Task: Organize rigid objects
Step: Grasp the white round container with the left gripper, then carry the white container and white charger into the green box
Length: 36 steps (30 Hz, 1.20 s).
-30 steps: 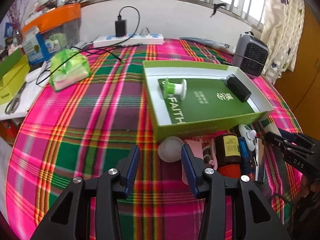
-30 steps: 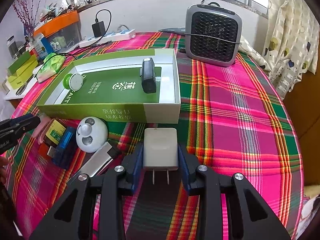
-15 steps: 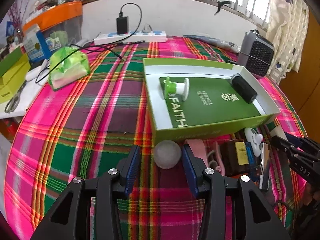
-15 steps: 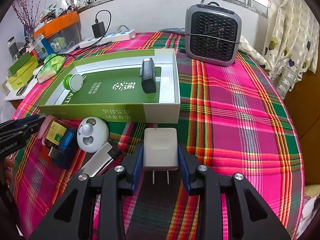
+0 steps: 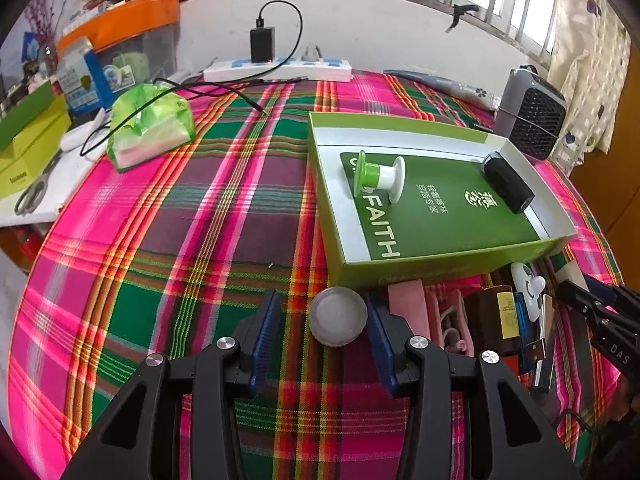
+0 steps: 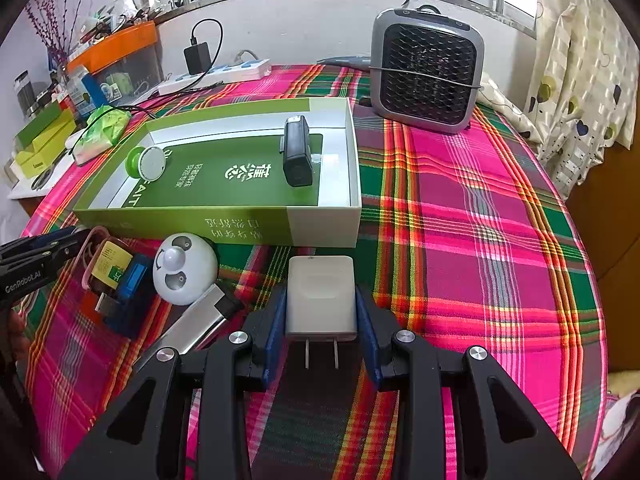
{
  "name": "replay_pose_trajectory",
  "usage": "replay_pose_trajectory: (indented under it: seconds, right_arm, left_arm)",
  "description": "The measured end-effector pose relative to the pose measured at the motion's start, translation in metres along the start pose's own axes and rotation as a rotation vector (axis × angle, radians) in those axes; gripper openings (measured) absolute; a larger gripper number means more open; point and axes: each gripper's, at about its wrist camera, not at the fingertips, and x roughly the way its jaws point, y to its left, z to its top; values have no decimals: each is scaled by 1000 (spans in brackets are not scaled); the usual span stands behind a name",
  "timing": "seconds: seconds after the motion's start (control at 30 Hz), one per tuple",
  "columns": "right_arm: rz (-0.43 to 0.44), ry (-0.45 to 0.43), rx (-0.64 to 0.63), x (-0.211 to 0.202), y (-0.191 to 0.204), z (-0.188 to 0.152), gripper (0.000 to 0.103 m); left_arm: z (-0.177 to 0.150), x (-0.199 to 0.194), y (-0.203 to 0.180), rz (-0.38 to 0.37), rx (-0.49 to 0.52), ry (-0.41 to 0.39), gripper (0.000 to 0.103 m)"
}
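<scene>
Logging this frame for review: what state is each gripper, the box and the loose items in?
Left gripper: open, round cap between its jaws, gap on the left.
Right gripper: shut on white charger, prongs toward the camera.
Green box: open, no lid on.
Green spool: lying on its side in the box.
Black device: lying in the box.

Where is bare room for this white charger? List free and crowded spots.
Free: the green cardboard box floor between green-and-white spool and black oblong device; plaid tablecloth right of the box, before the grey mesh heater; cloth left of it, toward the green plastic bag. Crowded: the strip before it, around the white panda-faced gadget.
</scene>
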Motion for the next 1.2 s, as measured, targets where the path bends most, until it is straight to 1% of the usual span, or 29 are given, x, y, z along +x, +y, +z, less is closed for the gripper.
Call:
replay_pose_trajectory:
  seconds: [0.1,0.23,0.33,0.47,1.2]
  right_arm:
    - [0,-1,0,0,0,0,35]
    - [0,-1,0,0,0,0,35]
    - [0,-2,0,0,0,0,35]
    - [0,-2,0,1,0,0,35]
    - [0,-2,0,0,0,-1,35]
  left_arm:
    - [0,0,1,0,0,-2,42]
    - [0,0,1,-4,-4,-4,33]
    - [0,-1,0,-3,4,-4,32]
    - [-1,-1,-3,6,13,-4,27]
    - [-1,-4,1,-5,5,-15,27]
